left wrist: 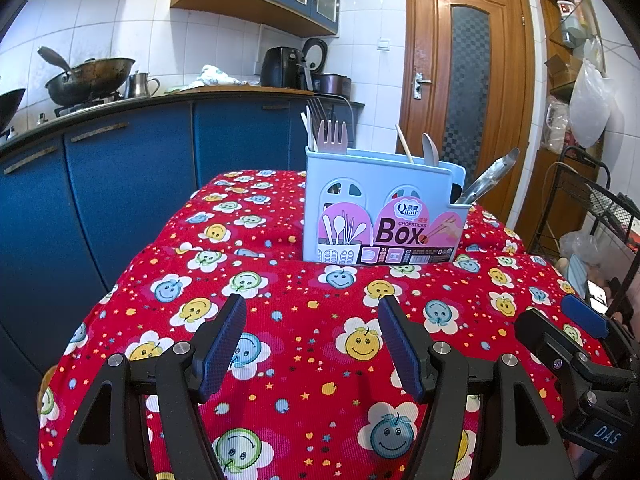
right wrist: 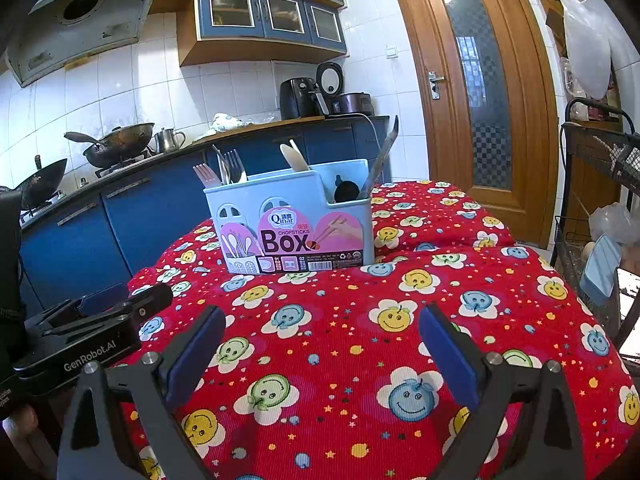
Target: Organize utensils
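Observation:
A pale blue utensil box (left wrist: 376, 208) (right wrist: 292, 220) with a pink "Box" label stands upright on the red smiley-print cloth (left wrist: 304, 344) (right wrist: 360, 340). Its compartments hold a pink fork (left wrist: 332, 136) (right wrist: 206, 174), metal forks (right wrist: 234, 166), a pale spoon (right wrist: 294, 156), a chopstick (left wrist: 404, 144) and a metal utensil (left wrist: 490, 176) (right wrist: 382, 156) leaning out to the right. My left gripper (left wrist: 312, 342) hovers open over the cloth, well short of the box, nothing between its blue pads. My right gripper (right wrist: 320, 354) is also open and empty, beside the left one.
Blue kitchen cabinets (left wrist: 120, 184) with a wok (left wrist: 88, 80) and a kettle (right wrist: 168, 140) run along the left behind the table. A wooden door (right wrist: 476, 88) stands at the back right. A black wire rack (right wrist: 600, 184) with bags sits close to the table's right side.

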The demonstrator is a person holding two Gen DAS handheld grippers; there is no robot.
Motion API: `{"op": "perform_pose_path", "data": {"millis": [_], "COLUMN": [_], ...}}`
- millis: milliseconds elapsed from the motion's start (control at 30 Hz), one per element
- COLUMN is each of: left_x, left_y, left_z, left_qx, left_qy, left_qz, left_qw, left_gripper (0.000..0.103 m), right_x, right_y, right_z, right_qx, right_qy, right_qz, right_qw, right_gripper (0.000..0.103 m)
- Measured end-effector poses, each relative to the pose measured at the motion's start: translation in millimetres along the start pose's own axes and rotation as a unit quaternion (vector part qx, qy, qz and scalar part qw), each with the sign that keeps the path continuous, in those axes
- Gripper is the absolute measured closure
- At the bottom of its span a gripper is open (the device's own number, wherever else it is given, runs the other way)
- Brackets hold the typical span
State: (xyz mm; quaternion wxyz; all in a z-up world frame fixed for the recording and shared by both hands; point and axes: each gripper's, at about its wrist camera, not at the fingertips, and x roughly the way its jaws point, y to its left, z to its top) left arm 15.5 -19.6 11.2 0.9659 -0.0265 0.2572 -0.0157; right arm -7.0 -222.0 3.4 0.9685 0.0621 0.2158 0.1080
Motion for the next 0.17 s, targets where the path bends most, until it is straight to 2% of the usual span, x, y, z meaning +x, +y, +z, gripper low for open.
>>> {"op": "perform_pose_path", "data": {"millis": [167], "left_x": [0.0], "left_y": [-0.1], "left_z": [0.1], "left_qx": [0.0], "left_qy": [0.0], "left_qz": [0.0], "left_qw": [1.0], "left_gripper": [0.033], "right_x": [0.3], "right_y": [-0.8], "right_z": [-0.6], "right_qx": [0.002], "right_qy": [0.001], "right_qz": [0.0], "right_qw": [1.0], "right_gripper": [0.004]}}
